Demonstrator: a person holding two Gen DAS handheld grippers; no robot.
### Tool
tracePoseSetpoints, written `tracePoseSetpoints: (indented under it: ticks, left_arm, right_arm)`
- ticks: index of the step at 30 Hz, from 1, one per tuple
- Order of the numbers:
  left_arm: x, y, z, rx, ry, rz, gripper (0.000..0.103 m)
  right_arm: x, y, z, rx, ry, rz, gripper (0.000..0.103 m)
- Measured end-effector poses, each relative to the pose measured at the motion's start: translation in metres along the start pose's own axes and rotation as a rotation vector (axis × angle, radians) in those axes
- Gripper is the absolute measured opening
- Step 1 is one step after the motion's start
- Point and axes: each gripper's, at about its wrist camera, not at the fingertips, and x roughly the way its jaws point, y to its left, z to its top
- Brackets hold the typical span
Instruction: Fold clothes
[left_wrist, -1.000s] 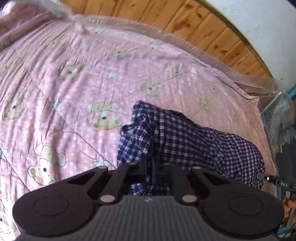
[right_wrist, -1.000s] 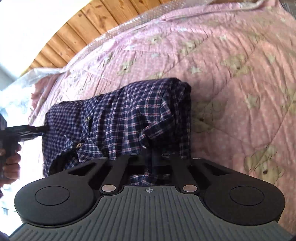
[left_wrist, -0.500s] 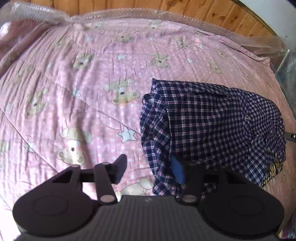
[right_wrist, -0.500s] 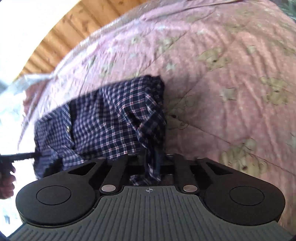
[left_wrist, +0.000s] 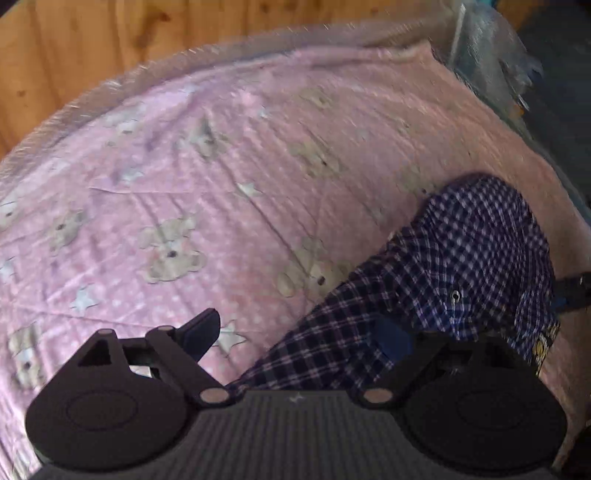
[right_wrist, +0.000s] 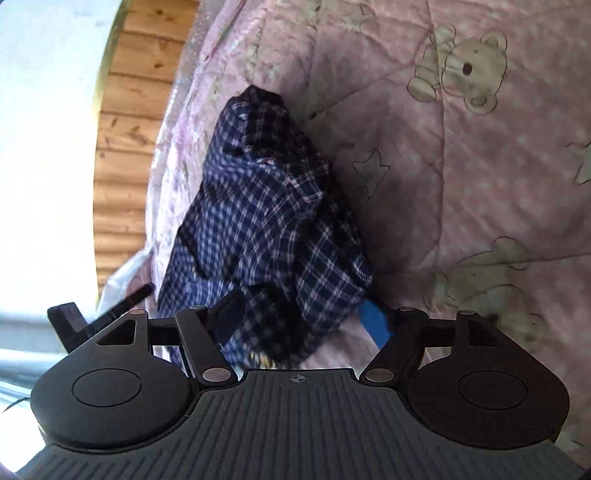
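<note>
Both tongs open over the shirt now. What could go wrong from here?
1. The shirt lies bunched and lumpy on the quilt, not flat; the fold may slump open.
2. The right tongs straddle the shirt's near corner, which lies between the open fingers; pulling away might snag and drag it.
3. In the left view, cloth runs right up to the left tongs and covers part of one finger, so a retreat there could also tug the shirt.
</note>
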Motion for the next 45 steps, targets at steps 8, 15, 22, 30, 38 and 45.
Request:
tracePoseSetpoints:
  ticks: [8,15,22,30,38,45]
  left_arm:
    - [-0.015,-0.025,-0.032,-0.099,0.027,-0.113,0.016]
    - [-0.101,-0.051,-0.083,-0.473,-0.083,-0.201,0.013]
    - [-0.137,-0.090,-0.114,-0.805,-0.171,-0.197,0.038]
    - [-0.074,-0.095,-0.148,-0.697,-0.072,-0.017,0.047]
    - [-0.044,-0.010,-0.043,-0.594,-0.291,0.017,0.060]
    - [-0.019,0.031,0.001,-0.456,-0.173,0.113,0.056]
  right_arm:
    - [0.023,0.036,0.013,-0.160,-0.047,-0.041,0.017]
    - [0.022,0.183,0.080,-0.670,0.163,-0.014,0.014]
    - [0.130,0.335,0.154,-0.999,0.365,0.011,0.024]
    - [0.173,0.305,0.114,-0.857,0.052,-0.089,0.058]
    - [0.078,0.171,0.012,-0.744,0.044,-0.023,0.045]
    - [0.044,0.099,0.008,-0.599,-0.022,-0.181,0.038]
